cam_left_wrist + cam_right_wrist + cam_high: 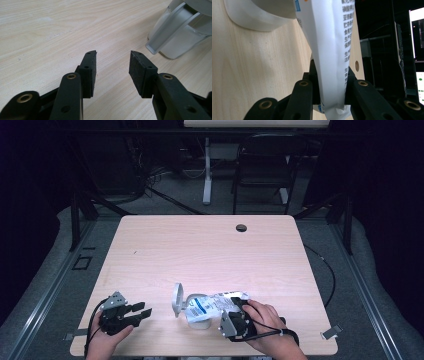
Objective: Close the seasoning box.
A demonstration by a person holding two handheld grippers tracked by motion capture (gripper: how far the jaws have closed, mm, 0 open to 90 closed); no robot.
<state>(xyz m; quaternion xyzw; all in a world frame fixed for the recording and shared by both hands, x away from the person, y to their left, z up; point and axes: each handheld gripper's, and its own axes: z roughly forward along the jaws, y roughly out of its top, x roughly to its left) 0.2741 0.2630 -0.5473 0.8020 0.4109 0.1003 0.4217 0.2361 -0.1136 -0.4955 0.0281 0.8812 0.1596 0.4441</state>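
While right claw (329,93) pinches white pouch (212,303) over pitcher (192,312), left claw (112,72) spread beside.

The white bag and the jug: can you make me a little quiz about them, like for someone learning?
1. True or false: the right gripper is shut on the white bag.
2. What lies between the left gripper fingers?
A. the bag
B. nothing
C. a spoon
3. Fill in: the bag is tipped over the open top of the ____.

Key: 1 true; 2 B; 3 jug. In the high view the jug's lid stands flipped up.
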